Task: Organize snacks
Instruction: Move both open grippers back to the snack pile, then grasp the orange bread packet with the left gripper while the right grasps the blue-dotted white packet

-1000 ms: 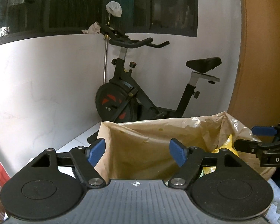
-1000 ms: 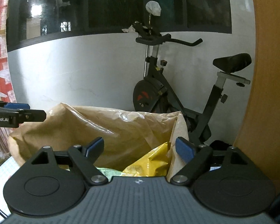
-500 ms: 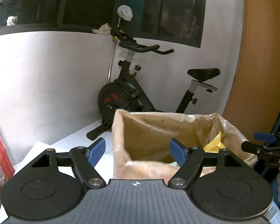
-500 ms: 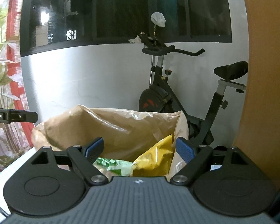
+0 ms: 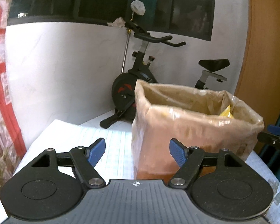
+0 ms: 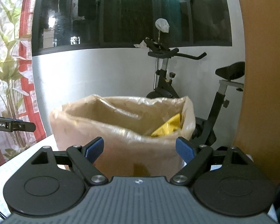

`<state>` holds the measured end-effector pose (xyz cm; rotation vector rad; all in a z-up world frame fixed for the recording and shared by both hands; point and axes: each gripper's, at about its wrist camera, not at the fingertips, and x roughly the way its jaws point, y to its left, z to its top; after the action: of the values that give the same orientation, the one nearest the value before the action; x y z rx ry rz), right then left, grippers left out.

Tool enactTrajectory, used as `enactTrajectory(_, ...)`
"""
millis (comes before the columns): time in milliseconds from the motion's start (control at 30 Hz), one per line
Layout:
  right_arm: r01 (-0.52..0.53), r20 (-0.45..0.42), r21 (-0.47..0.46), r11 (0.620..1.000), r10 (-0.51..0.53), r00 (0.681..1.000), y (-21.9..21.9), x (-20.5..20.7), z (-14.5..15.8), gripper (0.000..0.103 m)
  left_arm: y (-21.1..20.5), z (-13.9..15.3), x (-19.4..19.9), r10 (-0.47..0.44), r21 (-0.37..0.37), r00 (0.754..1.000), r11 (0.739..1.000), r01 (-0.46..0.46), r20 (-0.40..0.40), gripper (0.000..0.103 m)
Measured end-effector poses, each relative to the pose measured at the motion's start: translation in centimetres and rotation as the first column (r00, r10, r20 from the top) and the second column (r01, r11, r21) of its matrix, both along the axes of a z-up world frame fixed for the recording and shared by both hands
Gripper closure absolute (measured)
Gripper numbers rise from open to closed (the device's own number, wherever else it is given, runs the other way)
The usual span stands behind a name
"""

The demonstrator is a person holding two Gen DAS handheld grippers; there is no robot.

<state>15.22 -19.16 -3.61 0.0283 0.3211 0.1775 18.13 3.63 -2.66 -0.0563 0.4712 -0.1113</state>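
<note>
On the white bench (image 5: 110,141) the upright snack bag (image 5: 194,123) stands just ahead of my right tongs (image 6: 139,148) and ahead-right of my left tongs (image 5: 136,149), both apart, empty, right nearer.

White lettering, cut off at the picture's left edge, is reading "enRobot.AI" on the black body of the left tongs (image 6: 13,125). No other text is showing legibly anywhere.

- Dim indoor light, warm cast; window (image 6: 132,13) dark w/ small glints.
- Paper bag (image 5: 192,123) smeared by motion blur in both views.
- Fisheye bends edges; black corners.
- White wall (image 5: 65,71) evenly lit, soft shadows.
</note>
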Motion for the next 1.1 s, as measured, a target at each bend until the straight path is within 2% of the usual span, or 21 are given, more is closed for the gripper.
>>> enactTrajectory(267, 0.019, -0.054, 0.009, 1.000, -0.019, 0.998, -0.2, -1.8, -3.4, 0.016, 0.0, -3.3, -1.9, 0.025, -0.023, 0.998, 0.999, -0.026, -0.060, 0.025)
enactTrajectory(600, 0.003, -0.170, 0.019, 1.000, 0.000, 0.985, 0.3, -4.0, -7.5, 0.016, -0.4, -6.2, -3.2, 0.015, 0.003, 0.993, 1.000, -0.015, -0.114, 0.025)
enactTrajectory(800, -0.067, -0.300, 0.015, 0.998, 0.068, 0.951, 3.2, -4.5, -11.0, 0.017, -0.3, -7.9, -4.5, 0.020, -0.005, 0.988, 1.000, -0.021, -0.153, 0.025)
enactTrajectory(967, -0.109, -0.364, 0.017, 0.994, 0.108, 0.925, 5.4, -4.2, -12.4, 0.017, -0.3, -9.0, -5.2, 0.017, -0.010, 0.983, 1.000, -0.019, -0.181, 0.025)
enactTrajectory(1100, -0.099, -0.408, 0.037, 0.994, 0.105, 0.907, 6.0, -3.4, -13.4, 0.018, -0.4, -9.7, -5.6, 0.009, -0.005, 0.980, 1.000, -0.010, -0.198, 0.025)
